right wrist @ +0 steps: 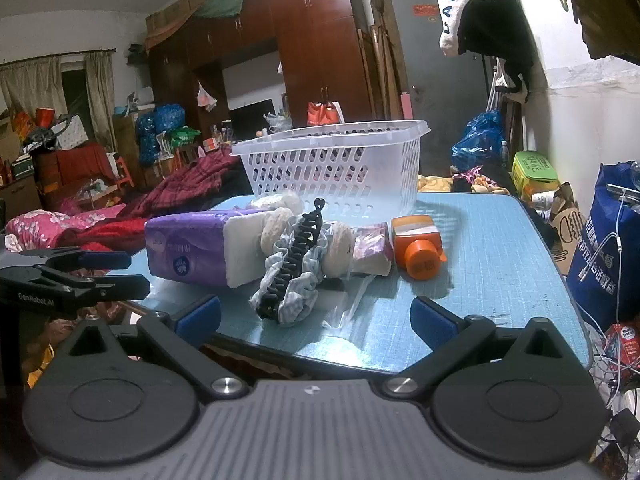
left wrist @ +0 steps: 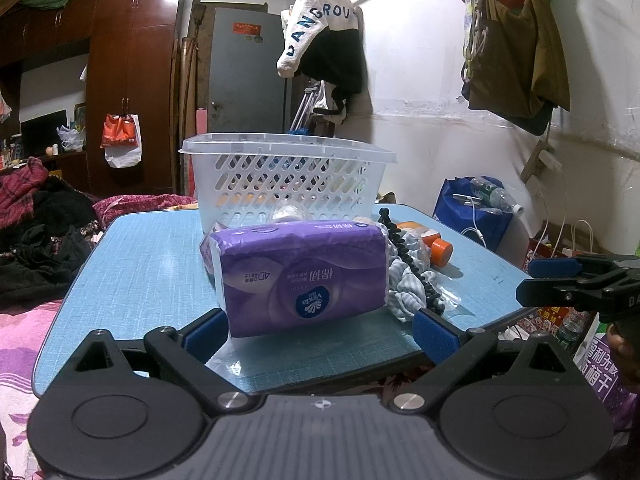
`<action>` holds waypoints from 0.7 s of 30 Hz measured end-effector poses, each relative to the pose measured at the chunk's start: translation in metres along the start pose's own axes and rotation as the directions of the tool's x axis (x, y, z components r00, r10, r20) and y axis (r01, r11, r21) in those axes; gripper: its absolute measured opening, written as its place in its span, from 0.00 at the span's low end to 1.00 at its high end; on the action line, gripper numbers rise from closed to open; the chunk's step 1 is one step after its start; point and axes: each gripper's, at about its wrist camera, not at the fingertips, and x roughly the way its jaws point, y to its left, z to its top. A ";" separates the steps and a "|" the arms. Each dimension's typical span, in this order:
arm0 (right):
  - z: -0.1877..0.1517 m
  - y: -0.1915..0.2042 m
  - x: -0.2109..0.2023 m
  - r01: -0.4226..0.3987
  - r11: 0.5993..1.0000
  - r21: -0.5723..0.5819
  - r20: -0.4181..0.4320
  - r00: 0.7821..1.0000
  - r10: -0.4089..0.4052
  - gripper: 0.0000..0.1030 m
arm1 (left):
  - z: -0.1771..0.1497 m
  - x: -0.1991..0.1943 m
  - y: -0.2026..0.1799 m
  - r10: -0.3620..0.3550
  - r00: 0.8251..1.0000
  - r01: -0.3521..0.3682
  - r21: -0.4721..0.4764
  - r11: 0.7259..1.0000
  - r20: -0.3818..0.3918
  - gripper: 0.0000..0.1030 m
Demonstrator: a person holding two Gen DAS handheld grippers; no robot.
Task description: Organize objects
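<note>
A purple tissue pack (left wrist: pixel 300 276) (right wrist: pixel 192 248) lies on the blue table (left wrist: pixel 140 272) (right wrist: pixel 480 264). My left gripper (left wrist: pixel 320 334) (right wrist: pixel 116 272) is open, its blue pads on either side of the pack's near end. Right of the pack lie a black hair claw (left wrist: pixel 412 264) (right wrist: pixel 296 256) on a striped scrunchie (left wrist: pixel 408 292) (right wrist: pixel 296 292), beige plush pieces (right wrist: pixel 338 248), a small purple packet (right wrist: pixel 372 248) and an orange bottle (left wrist: pixel 436 246) (right wrist: pixel 416 244). A white lattice basket (left wrist: pixel 284 176) (right wrist: pixel 332 168) stands behind them. My right gripper (right wrist: pixel 316 318) (left wrist: pixel 540 280) is open just before the scrunchie, holding nothing.
A crumpled clear wrapper (right wrist: pixel 352 312) lies on the table near the scrunchie. A bed with pink bedding (left wrist: pixel 16 340) borders the table's left side. Blue bags (right wrist: pixel 600 260), cables and boxes crowd the floor to the right. Jackets hang on the wall (left wrist: pixel 516 52).
</note>
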 end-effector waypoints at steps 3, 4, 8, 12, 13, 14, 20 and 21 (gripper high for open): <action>0.000 0.000 0.000 -0.002 1.000 0.000 -0.001 1.000 0.002 1.00 | 0.000 0.000 0.000 -0.001 1.000 0.001 0.000 1.000 0.000 0.97; 0.000 0.000 0.000 -0.002 1.000 0.000 -0.001 1.000 0.002 1.00 | 0.000 0.000 0.000 0.000 1.000 0.000 0.000 1.000 0.000 0.97; 0.000 0.000 0.000 -0.004 1.000 -0.001 -0.003 1.000 0.004 1.00 | 0.000 0.000 -0.001 0.000 1.000 0.000 0.001 1.000 0.000 0.97; 0.000 0.000 0.000 -0.003 1.000 -0.001 -0.004 1.000 0.003 1.00 | -0.001 0.000 -0.002 -0.003 1.000 0.003 0.004 1.000 0.000 0.97; 0.000 0.000 0.000 -0.004 1.000 -0.002 -0.004 1.000 0.004 1.00 | -0.002 0.000 -0.002 -0.003 1.000 0.003 0.004 1.000 0.000 0.97; -0.001 0.000 0.000 -0.003 1.000 -0.002 -0.004 1.000 0.003 1.00 | -0.002 0.000 -0.002 -0.003 1.000 0.003 0.005 1.000 0.000 0.97; 0.000 0.000 0.000 -0.005 1.000 -0.002 -0.003 1.000 0.005 1.00 | -0.002 0.000 -0.002 -0.003 1.000 0.003 0.005 1.000 0.000 0.97; 0.000 0.000 0.000 -0.005 1.000 -0.002 -0.003 1.000 0.005 1.00 | -0.002 0.000 -0.002 -0.003 1.000 0.003 0.005 1.000 0.000 0.97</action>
